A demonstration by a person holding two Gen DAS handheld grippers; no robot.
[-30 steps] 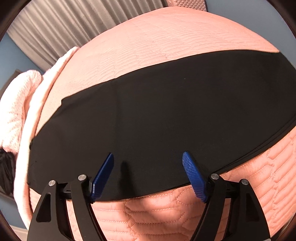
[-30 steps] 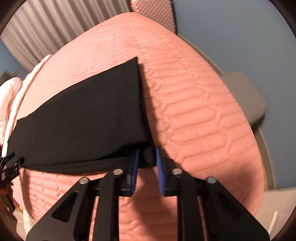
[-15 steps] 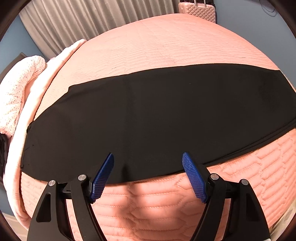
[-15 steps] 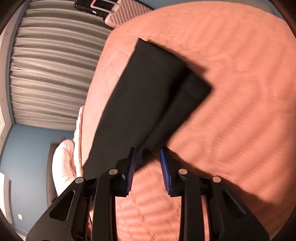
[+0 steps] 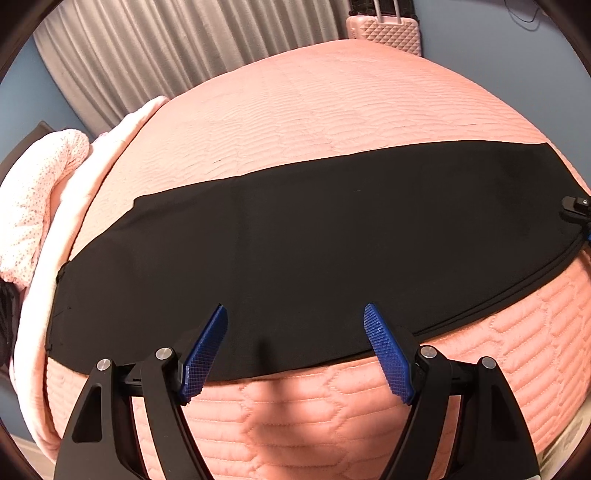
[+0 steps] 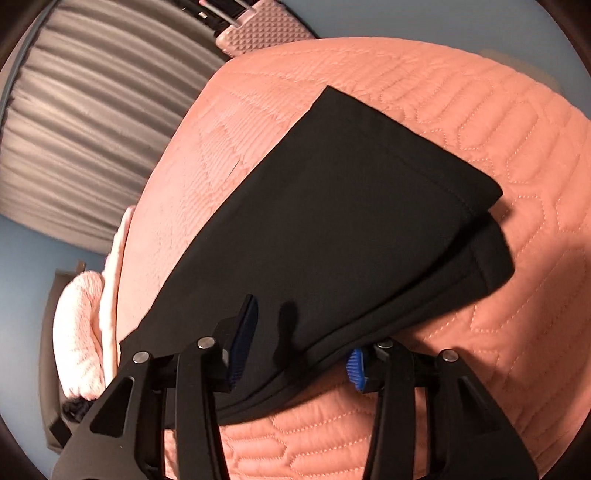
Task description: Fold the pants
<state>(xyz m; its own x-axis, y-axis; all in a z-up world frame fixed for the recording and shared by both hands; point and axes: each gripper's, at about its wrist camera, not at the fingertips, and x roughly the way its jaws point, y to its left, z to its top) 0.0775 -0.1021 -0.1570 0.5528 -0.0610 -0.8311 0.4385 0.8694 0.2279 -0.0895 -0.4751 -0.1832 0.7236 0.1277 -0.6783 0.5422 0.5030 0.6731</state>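
Both of my tools hover at the near edge of the bed. Left hand-held gripper [image 5: 295,350] gapes wide, nothing between its blue pads, just above the near hem of the long black fabric pants [image 5: 314,251]. Right hand-held gripper [image 6: 303,332] has just been opening; the pants' stacked leg ends [image 6: 351,221] pass between its parted pads. Peach quilted bedspread [image 5: 332,103] lies bare beyond, up to a pink ridged suitcase [image 5: 384,33].
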